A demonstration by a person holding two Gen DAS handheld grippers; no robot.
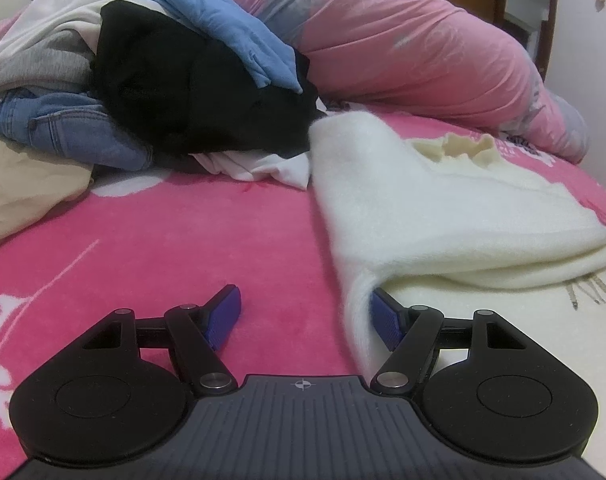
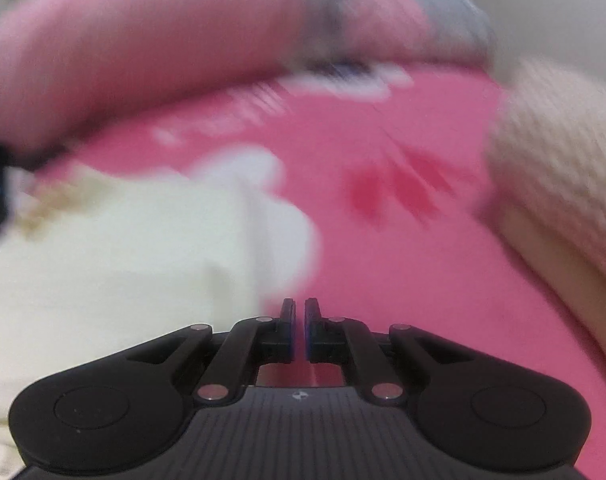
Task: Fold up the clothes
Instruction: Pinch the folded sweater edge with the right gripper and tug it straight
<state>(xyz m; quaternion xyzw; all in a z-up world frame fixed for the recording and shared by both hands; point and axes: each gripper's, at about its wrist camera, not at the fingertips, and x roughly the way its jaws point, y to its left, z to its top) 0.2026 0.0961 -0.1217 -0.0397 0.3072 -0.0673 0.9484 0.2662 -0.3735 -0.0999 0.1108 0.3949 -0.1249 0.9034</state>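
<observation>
A cream fuzzy garment [image 1: 443,208] lies folded over on the pink bed sheet [image 1: 163,248], right of centre in the left wrist view. My left gripper [image 1: 305,292] stands open low over the sheet. The garment's left edge hangs between its fingers, and the right finger's blue pad [image 1: 385,318] is tucked under the folded layer without pressing on it. The right wrist view is blurred by motion. There my right gripper [image 2: 299,302] is shut with nothing between its pads, above the sheet [image 2: 383,260] just right of the cream garment [image 2: 103,260].
A heap of clothes lies at the back left: a black garment [image 1: 207,92], a blue one [image 1: 227,28], jeans [image 1: 71,128], white cloth [image 1: 263,168] and beige cloth [image 1: 23,188]. A rolled pink duvet [image 1: 403,40] runs along the back. Beige knit fabric [image 2: 563,160] is at the right.
</observation>
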